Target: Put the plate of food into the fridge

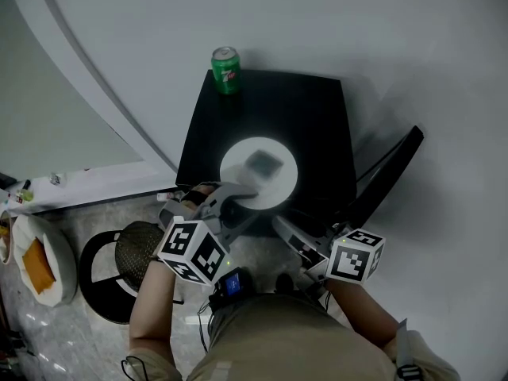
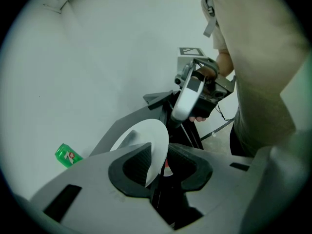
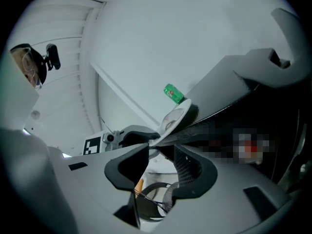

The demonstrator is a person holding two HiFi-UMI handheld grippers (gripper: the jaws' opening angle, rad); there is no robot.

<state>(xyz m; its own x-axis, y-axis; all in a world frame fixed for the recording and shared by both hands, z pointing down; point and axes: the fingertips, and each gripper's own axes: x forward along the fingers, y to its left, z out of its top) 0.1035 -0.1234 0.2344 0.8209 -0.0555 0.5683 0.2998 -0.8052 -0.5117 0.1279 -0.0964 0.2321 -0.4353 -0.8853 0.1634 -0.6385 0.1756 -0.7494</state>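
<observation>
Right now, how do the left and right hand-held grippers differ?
The left hand-held gripper grips the plate by its rim; the right hand-held gripper stands open and empty. The left meets the plate's near-left edge; the right is beside its near-right edge. Both carry marker cubes.

A white round plate (image 1: 279, 185) sits on a black square table (image 1: 317, 117); a green metal drink can (image 1: 226, 70) stands at its far left corner.
</observation>
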